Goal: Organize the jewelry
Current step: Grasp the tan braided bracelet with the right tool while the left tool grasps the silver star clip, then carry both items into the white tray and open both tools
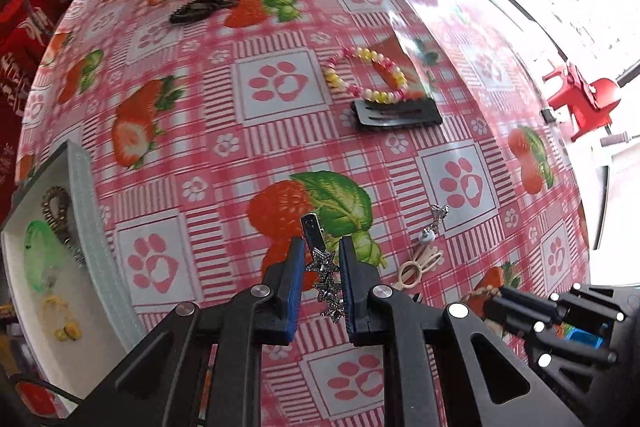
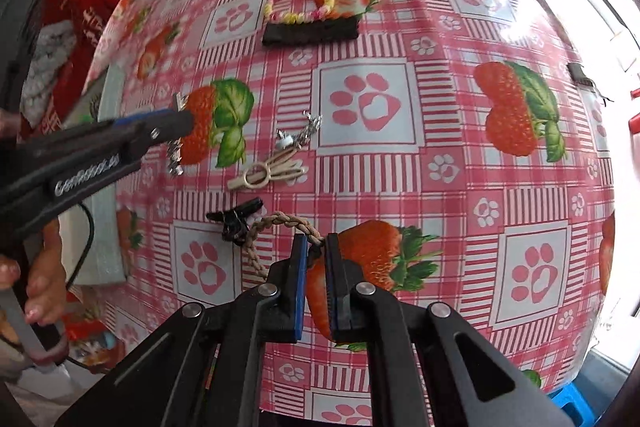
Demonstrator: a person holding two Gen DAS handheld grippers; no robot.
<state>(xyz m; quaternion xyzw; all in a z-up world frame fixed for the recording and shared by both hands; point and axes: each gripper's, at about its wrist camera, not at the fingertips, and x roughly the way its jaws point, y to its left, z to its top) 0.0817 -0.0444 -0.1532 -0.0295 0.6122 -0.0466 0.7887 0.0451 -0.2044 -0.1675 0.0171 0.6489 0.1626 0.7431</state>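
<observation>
Left gripper clamps a silver star hair clip, which stands between the blue pads, its metal tip at 12 o'clock. Right gripper is clenched on a braided tan cord that loops off toward 10 o'clock; a black clip lies at the loop's far end, possibly attached.

White tray sits at 9 o'clock of the left gripper, holding a green item and a brown hair tie.

On the strawberry tablecloth, at 12 o'clock: a bead bracelet touching a black comb clip.
</observation>
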